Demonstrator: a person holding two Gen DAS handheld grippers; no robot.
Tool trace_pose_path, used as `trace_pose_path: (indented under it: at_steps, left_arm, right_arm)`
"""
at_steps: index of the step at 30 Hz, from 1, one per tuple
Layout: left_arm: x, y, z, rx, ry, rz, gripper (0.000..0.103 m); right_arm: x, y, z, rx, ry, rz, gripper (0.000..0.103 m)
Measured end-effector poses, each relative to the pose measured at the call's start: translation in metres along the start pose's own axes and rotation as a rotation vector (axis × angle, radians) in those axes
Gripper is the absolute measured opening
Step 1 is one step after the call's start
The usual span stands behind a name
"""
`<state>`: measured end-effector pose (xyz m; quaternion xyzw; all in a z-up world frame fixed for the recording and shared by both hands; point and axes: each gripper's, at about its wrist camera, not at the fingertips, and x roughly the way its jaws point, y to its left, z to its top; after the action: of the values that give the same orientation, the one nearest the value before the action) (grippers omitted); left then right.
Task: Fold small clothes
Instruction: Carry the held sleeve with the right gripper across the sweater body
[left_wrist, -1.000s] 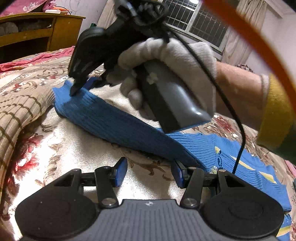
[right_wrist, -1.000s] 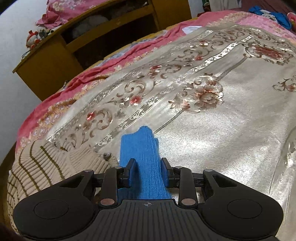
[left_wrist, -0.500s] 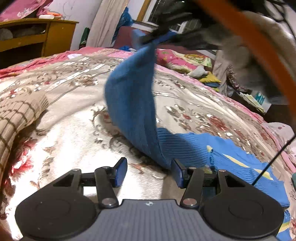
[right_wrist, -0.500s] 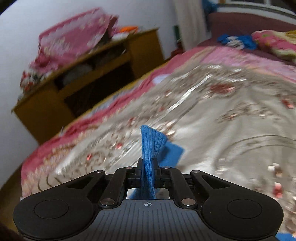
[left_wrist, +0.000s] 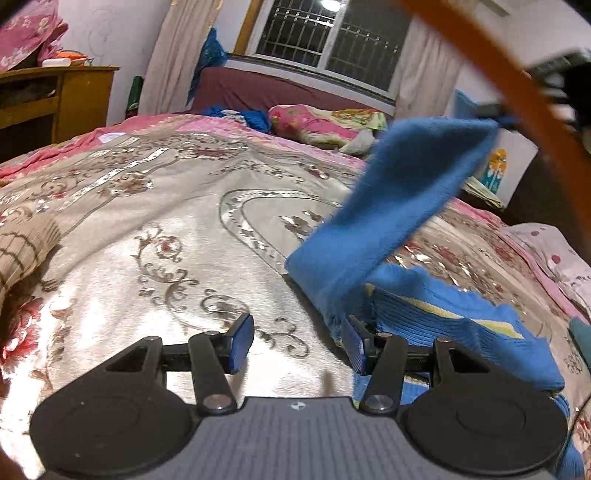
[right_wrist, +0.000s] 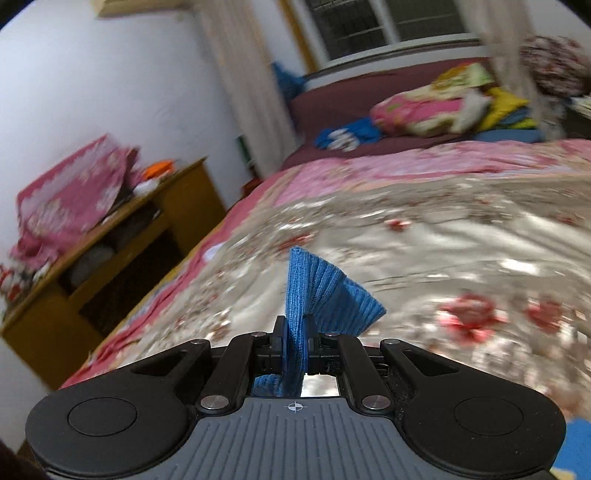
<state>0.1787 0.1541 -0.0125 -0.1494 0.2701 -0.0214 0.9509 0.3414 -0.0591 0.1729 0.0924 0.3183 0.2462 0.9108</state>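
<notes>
Garment: a blue ribbed knit sweater (left_wrist: 454, 325) with pale yellow stripes lies on the floral bedspread (left_wrist: 155, 236), its body spread flat at the near right of the left wrist view.

Sleeve: one blue sleeve (left_wrist: 384, 229) rises from the sweater's near edge and slants up to the right, clear of the bed, its cuff end blurred at the upper right.

Right gripper (right_wrist: 295, 347): its jaws are pinched tight on the sleeve cuff (right_wrist: 314, 295), which fans out above the pads; the knit fills the narrow gap.

Left gripper (left_wrist: 297, 341): its jaws stand about half open and hold nothing; the right-hand pad sits just beside the sweater's edge, and whether it touches is unclear.

Other cloth: a tan striped knit (left_wrist: 22, 247) lies apart at the left edge of the bed.

Progress (judgement): early in the fold; the sleeve is lifted but not yet laid across the body.

Remaining (judgement): lay this sleeve over the torso, bring in the other sleeve, then fold the body; no finished fold shows.
</notes>
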Motion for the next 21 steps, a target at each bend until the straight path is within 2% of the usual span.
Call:
trace_pose_path:
  at_steps: [6, 11, 15, 18, 21]
  left_arm:
    - [0.004, -0.009, -0.003, 0.033, 0.014, -0.010, 0.057]
    - [0.007, -0.015, -0.007, 0.055, 0.028, -0.011, 0.057]
    - [0.007, -0.020, -0.008, 0.076, 0.029, -0.006, 0.057]
    - [0.007, -0.023, -0.009, 0.093, 0.023, 0.000, 0.057]
    - [0.008, -0.026, -0.010, 0.110, 0.024, 0.010, 0.057]
  right_arm:
    - [-0.065, -0.064, -0.030, 0.140, -0.065, -0.083, 0.007]
    - [-0.095, -0.106, -0.082, 0.204, -0.058, -0.207, 0.007]
    - [-0.088, -0.129, -0.133, 0.223, 0.019, -0.297, 0.007]
    - [-0.080, -0.144, -0.166, 0.264, 0.059, -0.314, 0.010]
    - [-0.082, -0.155, -0.184, 0.328, 0.041, -0.304, 0.014]
